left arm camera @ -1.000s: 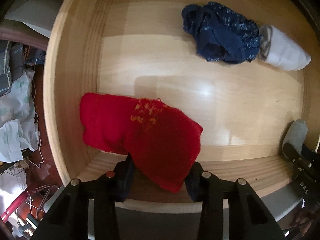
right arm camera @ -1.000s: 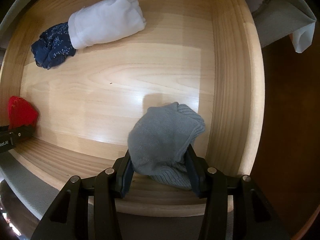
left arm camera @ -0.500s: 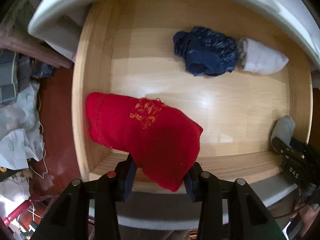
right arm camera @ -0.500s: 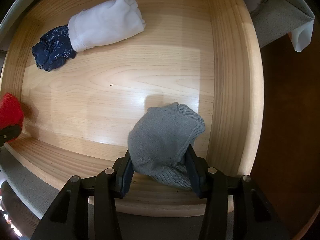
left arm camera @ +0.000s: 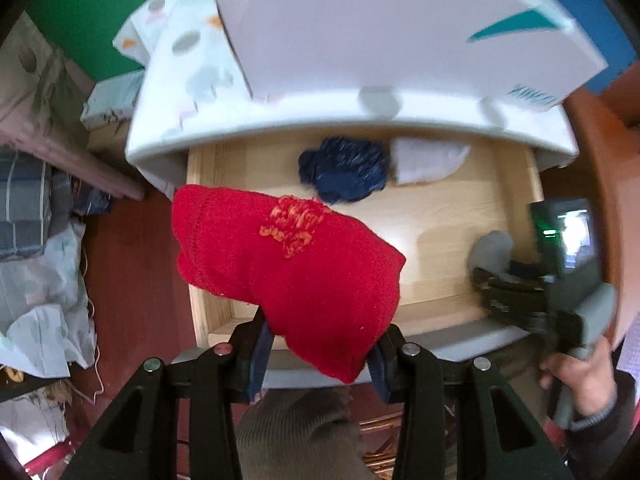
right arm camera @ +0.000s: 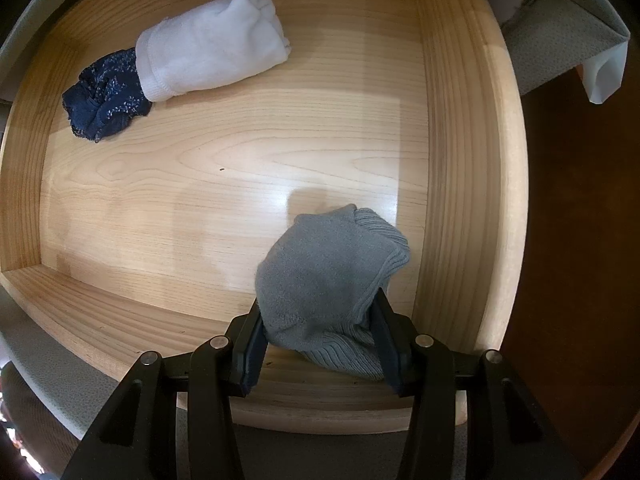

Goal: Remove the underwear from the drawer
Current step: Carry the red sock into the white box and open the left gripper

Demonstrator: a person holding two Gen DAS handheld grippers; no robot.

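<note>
My left gripper [left arm camera: 320,354] is clamped on the folded red knit garment with the orange stitched patch [left arm camera: 288,260]. The garment sticks out ahead of the fingers with its long axis running up and to the left in the wrist view, over the left front corner of the pale wooden drawer [left arm camera: 440,216]. The jaws stand only part-way apart, pressed into the cloth on both sides. I judge this piece clear of the drawer, since the drawer floor lies well below it.

My right gripper [right arm camera: 320,344] has the small grey ribbed knit garment [right arm camera: 328,276] pinched between its pads, jaws narrowed onto the fabric. It sits low in the drawer's front right corner, just beside the right wall [right arm camera: 460,200], with the cloth pointing away from me. From the left view I see the person's hand [left arm camera: 580,376] on that gripper's handle.

Toward the back, near the left side, lie the crumpled navy patterned garment [right arm camera: 104,96] and the rolled white cotton garment [right arm camera: 212,56], touching each other. The left hand looks nearer to them, but both grippers are full.
</note>
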